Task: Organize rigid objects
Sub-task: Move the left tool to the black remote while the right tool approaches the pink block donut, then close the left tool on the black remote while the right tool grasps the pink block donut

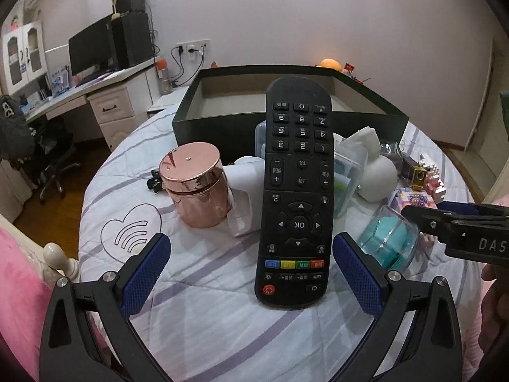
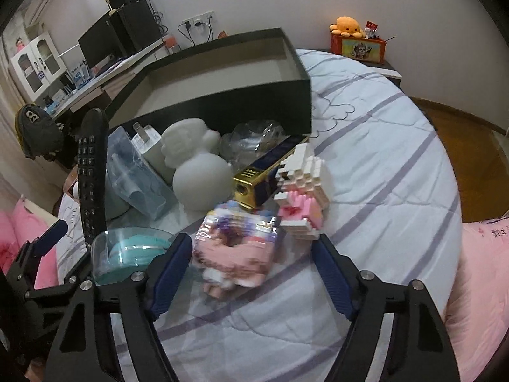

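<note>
Box (image 1: 222, 127) beyond both hand-held grippers, empty as far as visible; nothing sorted yet. Remote (image 1: 296, 191) between left hand-held gripper's (image 1: 251, 273) spread jaws, ungripped. Right hand-held gripper (image 2: 251, 273) unclenched around pink packet (image 2: 235, 254) on bed (image 2: 381, 175).

Right tongs (image 2: 251, 273) spread around blurred pink packet (image 2: 237, 254), block figure (image 2: 302, 191) beyond, black box (image 2: 222, 108) behind

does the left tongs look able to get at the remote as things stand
Probably yes. The remote lies straight ahead between the open left tongs, close to their right pad, with nothing on top of it. The copper jar sits off to one side.
</note>
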{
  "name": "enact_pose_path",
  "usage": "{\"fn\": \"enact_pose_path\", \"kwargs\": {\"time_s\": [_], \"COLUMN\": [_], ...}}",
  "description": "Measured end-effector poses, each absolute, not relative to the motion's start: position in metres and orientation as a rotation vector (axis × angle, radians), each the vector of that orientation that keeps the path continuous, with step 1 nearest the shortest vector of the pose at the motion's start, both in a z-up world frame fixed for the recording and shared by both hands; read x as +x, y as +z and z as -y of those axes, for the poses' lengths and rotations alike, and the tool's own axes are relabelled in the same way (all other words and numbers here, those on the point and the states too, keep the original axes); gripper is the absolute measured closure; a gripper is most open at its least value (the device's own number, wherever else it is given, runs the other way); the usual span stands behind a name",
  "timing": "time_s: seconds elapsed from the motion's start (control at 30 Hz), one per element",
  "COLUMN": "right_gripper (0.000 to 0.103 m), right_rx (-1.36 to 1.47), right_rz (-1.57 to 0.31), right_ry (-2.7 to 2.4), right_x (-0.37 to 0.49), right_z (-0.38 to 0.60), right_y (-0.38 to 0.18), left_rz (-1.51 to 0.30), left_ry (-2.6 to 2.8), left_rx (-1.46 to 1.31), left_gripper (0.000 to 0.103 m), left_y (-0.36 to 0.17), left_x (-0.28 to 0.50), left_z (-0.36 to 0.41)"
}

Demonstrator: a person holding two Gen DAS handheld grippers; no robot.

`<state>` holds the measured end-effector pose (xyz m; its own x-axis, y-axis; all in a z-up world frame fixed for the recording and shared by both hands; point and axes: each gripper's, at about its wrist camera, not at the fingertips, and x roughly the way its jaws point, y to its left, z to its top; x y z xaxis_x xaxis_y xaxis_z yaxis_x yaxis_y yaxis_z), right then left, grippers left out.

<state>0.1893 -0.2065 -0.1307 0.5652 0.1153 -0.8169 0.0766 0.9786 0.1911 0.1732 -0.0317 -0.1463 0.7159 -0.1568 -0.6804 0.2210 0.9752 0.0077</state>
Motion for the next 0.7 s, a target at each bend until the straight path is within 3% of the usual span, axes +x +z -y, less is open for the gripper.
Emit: {"fn": "enact_pose_path", "kwargs": {"time_s": [0.3, 0.43, 0.6, 0.7], "right_gripper": [0.028, 0.03, 0.031, 0.033], "right_rx": [0.186, 0.152, 0.114, 0.102], "right_rz": [-0.974, -0.975, -0.959, -0.937], "right_ry": [0.001, 0.008, -0.005, 0.004], "right_x": [0.2, 0.193, 0.19, 0.188], "right_z": [0.204, 0.201, 0.197, 0.196], "right_y": [-0.135, -0.135, -0.138, -0.14], "left_rz": [-0.772, -0.823, -0.836, -0.844], "left_ry": [-0.212, -0.233, -0.193, -0.219], "left_rx": [-0.015, -0.017, -0.023, -0.039], "left_gripper": [0.001, 0.022, 0.024, 0.043], "left_y": [-0.149, -0.154, -0.159, -0.159], "left_x": [0.193, 0.195, 0.196, 0.195], "left_z": [0.023, 0.021, 0.025, 0.026]}}
